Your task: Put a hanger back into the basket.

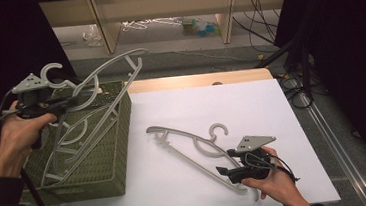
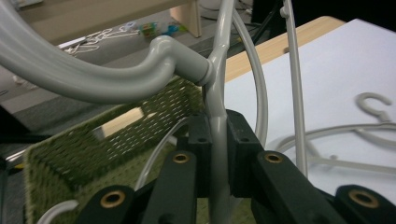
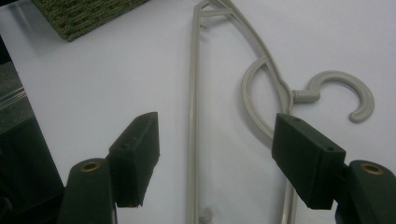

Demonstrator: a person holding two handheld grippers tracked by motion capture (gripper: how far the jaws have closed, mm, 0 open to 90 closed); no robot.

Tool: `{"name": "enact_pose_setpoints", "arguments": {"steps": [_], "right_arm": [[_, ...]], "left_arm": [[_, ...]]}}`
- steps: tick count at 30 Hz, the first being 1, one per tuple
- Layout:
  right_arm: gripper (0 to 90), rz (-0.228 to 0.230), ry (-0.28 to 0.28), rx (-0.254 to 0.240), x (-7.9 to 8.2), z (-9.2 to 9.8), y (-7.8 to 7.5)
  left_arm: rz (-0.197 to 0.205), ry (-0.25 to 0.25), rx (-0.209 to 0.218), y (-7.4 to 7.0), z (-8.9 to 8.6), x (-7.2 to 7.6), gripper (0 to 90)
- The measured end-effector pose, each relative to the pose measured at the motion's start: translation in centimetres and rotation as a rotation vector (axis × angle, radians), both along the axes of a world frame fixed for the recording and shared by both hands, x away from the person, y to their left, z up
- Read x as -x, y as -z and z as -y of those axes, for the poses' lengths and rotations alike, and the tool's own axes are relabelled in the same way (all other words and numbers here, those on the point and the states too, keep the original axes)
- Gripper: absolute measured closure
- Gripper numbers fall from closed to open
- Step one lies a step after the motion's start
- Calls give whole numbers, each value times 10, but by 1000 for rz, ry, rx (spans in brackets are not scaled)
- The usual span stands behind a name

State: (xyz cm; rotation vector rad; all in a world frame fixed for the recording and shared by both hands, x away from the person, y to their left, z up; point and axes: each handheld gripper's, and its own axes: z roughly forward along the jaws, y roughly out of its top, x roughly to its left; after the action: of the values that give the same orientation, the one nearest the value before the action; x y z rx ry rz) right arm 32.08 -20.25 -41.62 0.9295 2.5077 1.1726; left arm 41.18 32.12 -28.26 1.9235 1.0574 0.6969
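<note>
The left gripper is clamped tight on the neck of a grey hanger, just below its hook. In the left gripper view the two black pads press the thin grey stem from both sides with no gap, and the hook's thick curve sweeps away to the upper left of the jaws. That hanger is lifted and tilted over the green basket, its far shoulder rising beyond the jaws and its lower bar reaching down into the basket. More grey hanger wire lies inside the basket below the gripper. The left hand holds the tool at the basket's left side.

The right gripper has its jaws spread wide and holds nothing. It sits low over a second hanger lying flat on the white table. In the right gripper view that hanger's straight bar runs up between the two pads, closer to the left one, while the curved shoulder passes by the right pad and the hook lies ahead and to the right. Whether the pads touch the hanger cannot be told. A corner of the basket shows far ahead to the left. The right hand grips the tool from behind.
</note>
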Motion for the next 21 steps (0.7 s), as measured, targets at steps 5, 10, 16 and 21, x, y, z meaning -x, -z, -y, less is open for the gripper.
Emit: {"name": "enact_pose_setpoints", "arguments": {"steps": [5, 10, 16, 21], "right_arm": [[328, -12, 5, 1, 0, 0, 1], [327, -9, 5, 1, -1, 0, 2], [327, -10, 4, 2, -2, 0, 2], [327, -12, 4, 2, -2, 0, 2]], "left_arm": [[7, -65, -66, 17, -23, -4, 820], [-14, -102, -77, 33, -40, -6, 820], [-53, -115, -88, 47, -56, -4, 820], [-77, -124, -134, 55, -63, -3, 820]]}}
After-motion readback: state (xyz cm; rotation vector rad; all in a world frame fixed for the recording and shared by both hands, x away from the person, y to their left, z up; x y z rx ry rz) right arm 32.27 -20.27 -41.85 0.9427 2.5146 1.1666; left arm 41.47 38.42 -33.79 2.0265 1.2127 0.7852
